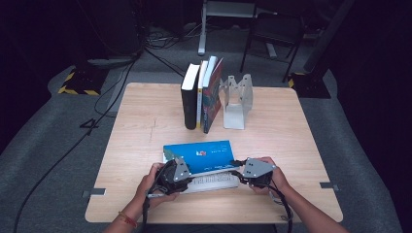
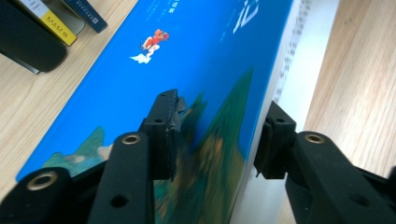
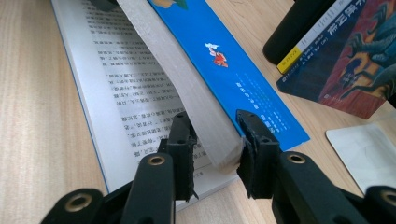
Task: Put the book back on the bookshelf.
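A blue-covered book (image 1: 201,154) lies open near the table's front edge, its printed white page (image 1: 214,182) flat on the wood. The cover and a thick block of pages are tilted up off that page. My left gripper (image 1: 186,171) holds the raised part at its left end; in the left gripper view the gripper (image 2: 219,135) has one jaw on the blue cover (image 2: 196,56) and the other on the page side. My right gripper (image 1: 239,170) holds the right end; in the right gripper view the gripper (image 3: 217,142) clamps the grey page block (image 3: 187,84) above the printed page (image 3: 121,79).
Three books (image 1: 199,94) stand upright at the table's (image 1: 141,126) middle back, leaning against a metal bookend (image 1: 236,102). They appear close by in the right gripper view, books (image 3: 336,60) and bookend base (image 3: 364,149). A chair and cables sit on the floor beyond.
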`<state>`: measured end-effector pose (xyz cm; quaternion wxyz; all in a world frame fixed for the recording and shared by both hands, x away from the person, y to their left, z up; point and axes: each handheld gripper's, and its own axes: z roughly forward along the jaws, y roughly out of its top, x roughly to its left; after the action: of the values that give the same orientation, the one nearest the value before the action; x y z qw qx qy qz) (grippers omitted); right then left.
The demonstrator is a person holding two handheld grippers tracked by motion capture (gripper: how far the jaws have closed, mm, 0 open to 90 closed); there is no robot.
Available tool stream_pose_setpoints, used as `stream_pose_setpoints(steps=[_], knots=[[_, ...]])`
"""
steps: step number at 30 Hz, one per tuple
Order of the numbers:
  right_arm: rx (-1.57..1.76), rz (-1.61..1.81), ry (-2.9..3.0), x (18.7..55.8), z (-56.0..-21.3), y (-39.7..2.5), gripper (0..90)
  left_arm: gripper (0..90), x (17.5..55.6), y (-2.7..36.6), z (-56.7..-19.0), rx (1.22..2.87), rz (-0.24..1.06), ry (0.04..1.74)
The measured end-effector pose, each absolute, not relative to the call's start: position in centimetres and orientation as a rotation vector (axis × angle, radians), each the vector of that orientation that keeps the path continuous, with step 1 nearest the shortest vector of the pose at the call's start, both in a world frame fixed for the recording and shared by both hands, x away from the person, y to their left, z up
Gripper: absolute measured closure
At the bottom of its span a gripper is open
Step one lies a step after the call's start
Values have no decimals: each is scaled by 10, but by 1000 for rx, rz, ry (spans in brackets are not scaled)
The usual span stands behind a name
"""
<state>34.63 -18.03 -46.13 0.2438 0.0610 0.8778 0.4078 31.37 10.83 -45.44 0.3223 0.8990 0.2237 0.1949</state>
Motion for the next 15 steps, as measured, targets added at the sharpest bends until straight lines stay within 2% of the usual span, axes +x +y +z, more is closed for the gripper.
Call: stream_pose_setpoints(steps=[3,6,8,11,14,15], knots=[[139,1113,2402,339,-457,-176,712,505,307,89,-454,2385,539,572],[121,1120,2413,331,-454,-172,722,503,304,78,-456,2394,578,598],[107,1112,2415,326,-452,-169,726,597,305,80,-457,2391,579,607],[111,1150,2416,323,-451,-169,709,642,307,86,-457,2377,557,584],[122,1243,2428,333,-453,-176,624,667,309,89,-459,2373,520,578],[134,1255,2423,335,-454,-179,634,676,309,90,-458,2358,515,573]])
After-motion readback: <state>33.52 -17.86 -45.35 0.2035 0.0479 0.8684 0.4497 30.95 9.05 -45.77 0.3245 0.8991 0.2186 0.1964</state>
